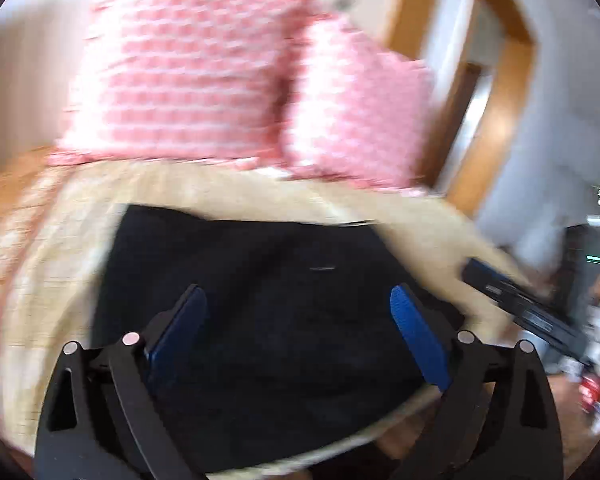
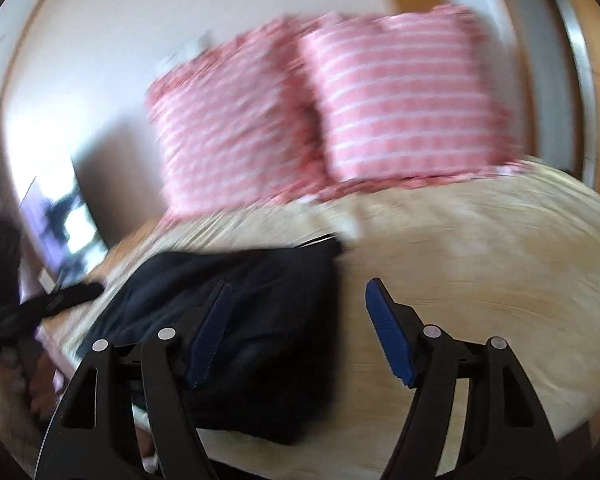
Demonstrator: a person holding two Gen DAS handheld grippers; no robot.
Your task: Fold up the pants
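Dark folded pants (image 1: 260, 280) lie flat on a beige bed cover (image 1: 220, 188). My left gripper (image 1: 298, 292) hovers over them with its blue pads spread wide and nothing between them. In the right wrist view the pants (image 2: 260, 268) lie left of centre. My right gripper (image 2: 299, 284) stands open above their right edge, its left pad over the cloth and its right pad over the bare cover (image 2: 460, 260). The right gripper's black body (image 1: 520, 304) shows at the right of the left wrist view. Both views are blurred.
Two pink striped pillows (image 1: 180, 80) (image 1: 360, 112) lean against the wall at the head of the bed. A wooden door frame (image 1: 500, 120) stands to the right. A lit screen (image 2: 60, 220) stands left of the bed. The cover runs wide to the right of the pants.
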